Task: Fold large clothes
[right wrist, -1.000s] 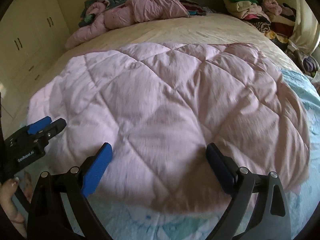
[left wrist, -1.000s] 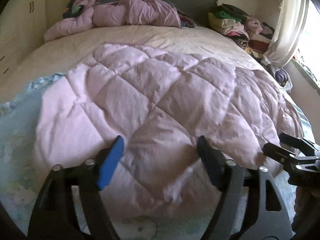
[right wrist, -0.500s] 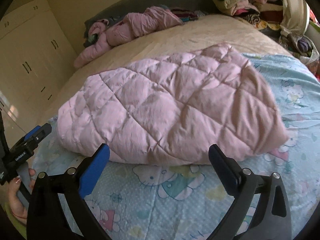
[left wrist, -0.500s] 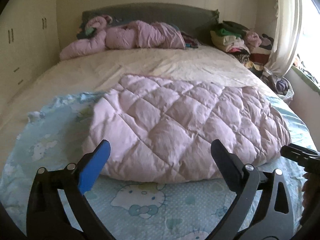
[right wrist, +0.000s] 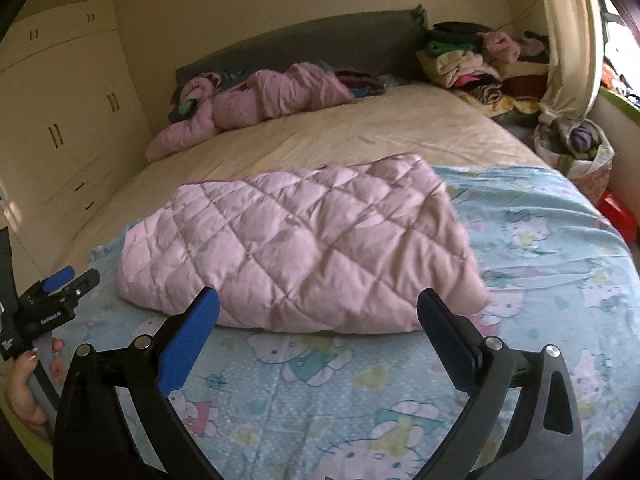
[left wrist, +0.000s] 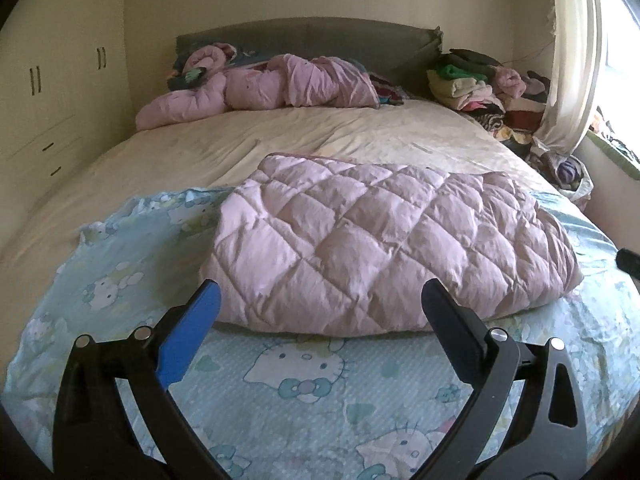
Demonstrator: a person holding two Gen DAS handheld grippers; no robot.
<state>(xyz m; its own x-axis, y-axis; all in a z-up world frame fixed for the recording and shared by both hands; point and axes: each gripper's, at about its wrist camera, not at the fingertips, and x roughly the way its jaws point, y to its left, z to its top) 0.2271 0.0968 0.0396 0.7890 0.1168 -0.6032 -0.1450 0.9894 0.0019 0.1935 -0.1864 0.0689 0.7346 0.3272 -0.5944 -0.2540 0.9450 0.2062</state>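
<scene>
A pink quilted garment (left wrist: 380,240) (right wrist: 300,248) lies folded into a puffy bundle on the light blue cartoon-print sheet (left wrist: 304,396) (right wrist: 540,272) of the bed. My left gripper (left wrist: 320,300) hangs open just short of the bundle's near edge, with nothing between its fingers. My right gripper (right wrist: 320,304) is open and empty too, a little in front of the bundle. The left gripper (right wrist: 70,280) also shows at the left edge of the right wrist view, held by a hand (right wrist: 28,384).
A crumpled pink garment (left wrist: 260,88) (right wrist: 256,100) lies by the grey headboard (left wrist: 312,36). Stacked clothes (left wrist: 476,84) (right wrist: 468,60) fill the far right corner beside a curtain (left wrist: 572,56). Cream wardrobes (left wrist: 52,80) stand on the left. A bag of clothes (right wrist: 576,148) sits right of the bed.
Both grippers have pulled back and up from the pink bundle, which now lies free on the sheet. The left gripper's fingers stand wider than a second ago.
</scene>
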